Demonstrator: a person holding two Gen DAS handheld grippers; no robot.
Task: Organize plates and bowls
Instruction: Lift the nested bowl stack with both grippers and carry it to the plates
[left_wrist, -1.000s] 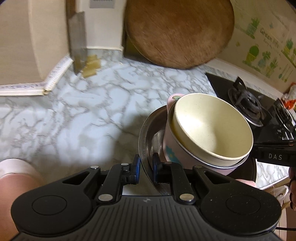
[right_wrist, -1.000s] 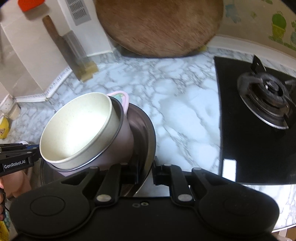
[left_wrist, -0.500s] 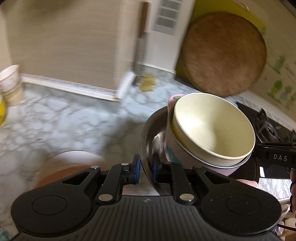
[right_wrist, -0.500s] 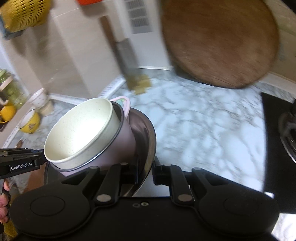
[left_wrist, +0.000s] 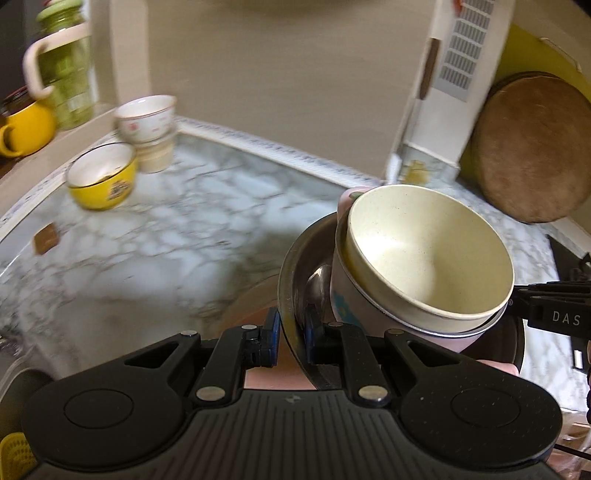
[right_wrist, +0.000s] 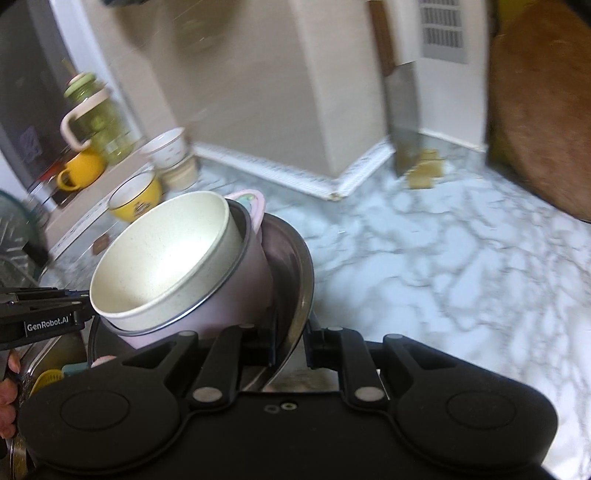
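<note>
Since a second ago we have swung the whole stack leftward, away from the stove, so the yellow bowl (left_wrist: 101, 177) and the stacked white bowls (left_wrist: 147, 123) now show at the far edge of the table (left_wrist: 177, 229).

Our left claw (left_wrist: 291, 338) is closed on the near rim of the steel plate (left_wrist: 291, 258), and our right claw (right_wrist: 291, 341) is pinched on the opposite rim. Riding in the plate is the pink pot (right_wrist: 240, 291) with the cream bowl (left_wrist: 424, 254) nested inside it, both leaning. We judge the carry should stay level and slow, both claws moving together, since the tilted pot could slide toward the low side.

Something brownish lies under the plate in the left view, perhaps another dish, but blur hides it. Ahead, the small brown block (left_wrist: 46, 240) on the table and the other bowls crowd the corner. The cleaver (right_wrist: 404, 125) and the round wooden board (left_wrist: 528, 147) stand off to the right, well apart.
</note>
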